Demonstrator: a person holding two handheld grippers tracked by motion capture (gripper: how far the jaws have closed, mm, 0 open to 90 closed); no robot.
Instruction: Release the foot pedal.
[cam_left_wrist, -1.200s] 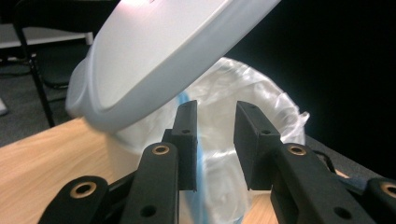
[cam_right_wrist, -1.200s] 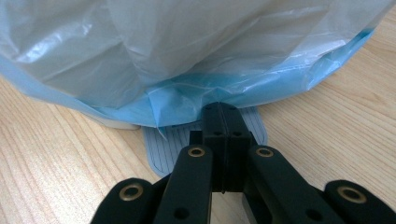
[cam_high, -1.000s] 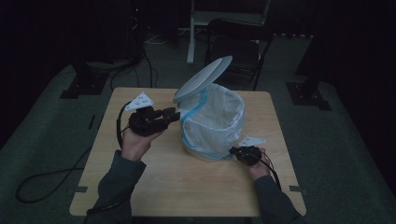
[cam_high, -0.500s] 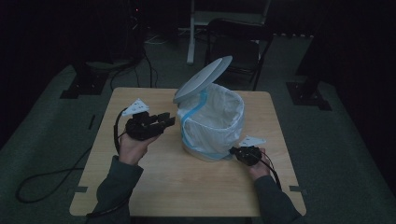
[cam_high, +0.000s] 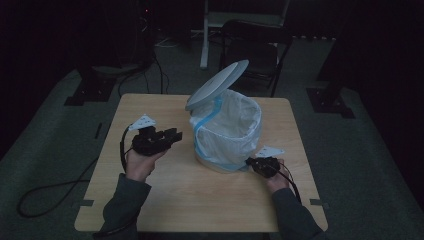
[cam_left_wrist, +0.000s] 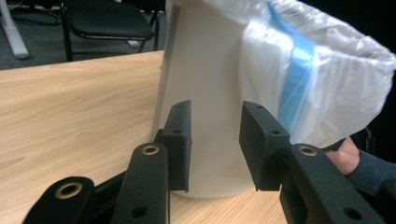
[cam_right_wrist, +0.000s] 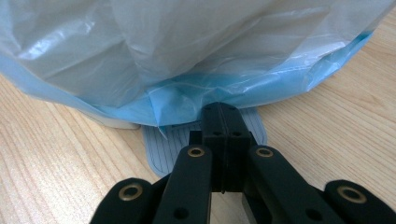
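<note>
A white pedal bin (cam_high: 210, 150) stands mid-table with its lid (cam_high: 217, 85) tipped up. A white plastic liner bag (cam_high: 230, 125) with a blue drawstring band (cam_left_wrist: 292, 79) hangs over the rim. My left gripper (cam_high: 175, 134) is open with nothing between its jaws, a short way left of the bin and pointing at its bare white wall (cam_left_wrist: 205, 70). My right gripper (cam_high: 250, 162) is shut at the bin's base on the near right. In the right gripper view its closed tips (cam_right_wrist: 223, 109) rest on the ribbed grey-blue pedal (cam_right_wrist: 163, 140), under the bag's blue edge (cam_right_wrist: 261, 84).
The wooden table (cam_high: 150, 200) has bare surface in front of and to the left of the bin. A black folding chair (cam_high: 255, 55) stands behind the far edge. A cable (cam_high: 50, 195) trails off the left side onto the floor.
My left gripper has drawn back from the bag's side, leftward and toward the person, and is now clear of the bin. The right gripper stays at the pedal, lid still up.
</note>
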